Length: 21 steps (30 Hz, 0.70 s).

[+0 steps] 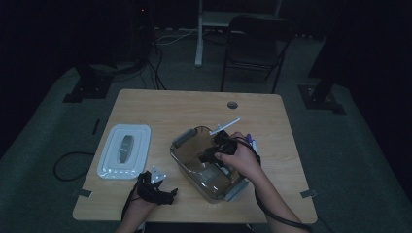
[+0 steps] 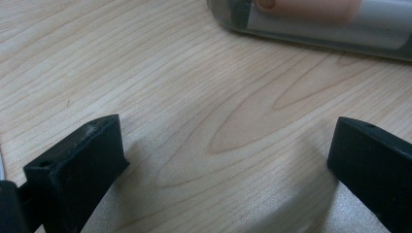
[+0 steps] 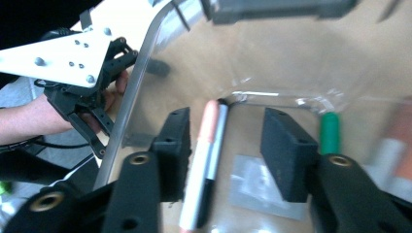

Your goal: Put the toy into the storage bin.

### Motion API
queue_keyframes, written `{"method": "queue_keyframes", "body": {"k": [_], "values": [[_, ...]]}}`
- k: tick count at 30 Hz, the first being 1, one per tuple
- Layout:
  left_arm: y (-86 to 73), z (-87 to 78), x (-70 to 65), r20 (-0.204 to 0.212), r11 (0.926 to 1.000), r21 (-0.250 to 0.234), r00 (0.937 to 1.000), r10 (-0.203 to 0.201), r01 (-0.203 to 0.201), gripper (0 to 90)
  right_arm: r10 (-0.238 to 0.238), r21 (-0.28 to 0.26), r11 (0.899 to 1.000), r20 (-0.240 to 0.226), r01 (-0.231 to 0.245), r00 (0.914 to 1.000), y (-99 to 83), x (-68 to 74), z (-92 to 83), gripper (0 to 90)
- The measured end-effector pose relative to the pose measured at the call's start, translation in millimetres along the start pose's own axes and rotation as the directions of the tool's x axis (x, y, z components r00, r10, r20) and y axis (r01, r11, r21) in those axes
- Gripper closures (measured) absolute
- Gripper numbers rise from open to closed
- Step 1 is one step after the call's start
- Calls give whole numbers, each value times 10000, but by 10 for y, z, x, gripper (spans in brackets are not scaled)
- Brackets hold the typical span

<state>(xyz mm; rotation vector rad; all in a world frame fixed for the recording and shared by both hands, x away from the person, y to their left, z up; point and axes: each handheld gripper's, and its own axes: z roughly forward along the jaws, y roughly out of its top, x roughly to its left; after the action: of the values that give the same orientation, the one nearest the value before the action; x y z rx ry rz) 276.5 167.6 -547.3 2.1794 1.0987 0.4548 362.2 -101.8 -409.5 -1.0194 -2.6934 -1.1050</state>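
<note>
Hovering over the clear bin (image 3: 160, 29), my right gripper (image 3: 226, 141) stood half open, clamping nothing; the marker (image 3: 206, 160) lay low-centre between its jaws, on the bin floor. It looked light, stiff and slick, so I judged mid-barrel the best hold, while my left gripper (image 2: 226, 160) rested wide open over bare table (image 2: 194, 82).

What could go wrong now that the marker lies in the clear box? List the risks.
1. The right gripper is open with its fingers either side of the marker; closing again could pick it back up.
2. The right gripper sits low inside the clear box, so lifting out carelessly may catch a wall.
3. The left gripper rests open on the table, not steadying the box.
</note>
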Motion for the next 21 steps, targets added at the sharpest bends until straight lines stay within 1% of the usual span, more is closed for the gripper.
{"method": "queue_keyframes", "body": {"k": [2,3,5,7,8,9,10,11,12,13,14,16,17,18,19,20,21], "values": [[0,0,-1,5,10000,-2,10000,-12,12,6,-44,-138,9999,289,48,9996,-37,-31,-108,504],[0,0,-1,6,10000,0,10000,-12,12,6,50,-274,9996,362,-40,9993,-59,-47,-155,490],[0,0,0,0,10000,0,10000,-2,2,6,323,-710,9971,423,-293,9986,-110,-90,-248,491],[0,0,0,0,10000,0,10000,-1,1,6,502,-1144,9927,965,-391,9941,-170,-137,-344,476],[0,0,0,2,10000,2,10000,0,0,6,573,-1384,9895,1130,-414,9919,-202,-159,-393,474],[-1,1,-1,8,10000,-10,10000,-17,17,6,697,-1534,9868,1188,-510,9905,-234,-186,-441,469],[0,1,0,-3,10000,-9,10000,-3,3,6,702,-1844,9819,1376,-441,9880,-264,-216,-490,452],[-1,1,-1,2,10000,-9,10000,-15,15,6,775,-2464,9687,1823,-308,9802,-323,-283,-584,438],[-1,1,-1,0,10000,-12,10000,-17,17,6,775,-2464,9687,1823,-308,9802,-323,-283,-584,438],[-1,1,-1,-1,10000,-12,10000,-16,16,6,890,-2635,9640,1973,-346,9763,-352,-317,-630,431],[-1,1,-1,0,10000,-14,10000,-17,17,6,1025,-2706,9618,2156,-414,9711,-382,-349,-672,414],[-1,1,0,-6,10000,-14,10000,-4,4,6,1371,-2789,9582,2528,-635,9578,-447,-417,-741,405],[-1,1,0,-6,10000,-13,10000,-4,4,6,1822,-3173,9442,2807,-880,9424,-523,-494,-796,413],[-1,2,-1,4,10000,-18,10000,-16,16,6,1822,-3173,9442,2807,-880,9424,-523,-494,-796,413],[-1,1,-1,-1,10000,-14,10000,-15,15,6,2031,-3466,9338,3086,-890,9293,-573,-526,-808,414],[-1,1,-2,-1,10000,-15,10000,-16,16,6,2164,-3536,9308,3282,-928,9195,-613,-563,-821,408],[-1,1,-1,-1,10000,-14,10000,-16,16,6,2256,-3598,9284,3477,-927,9101,-654,-601,-823,375]]}}
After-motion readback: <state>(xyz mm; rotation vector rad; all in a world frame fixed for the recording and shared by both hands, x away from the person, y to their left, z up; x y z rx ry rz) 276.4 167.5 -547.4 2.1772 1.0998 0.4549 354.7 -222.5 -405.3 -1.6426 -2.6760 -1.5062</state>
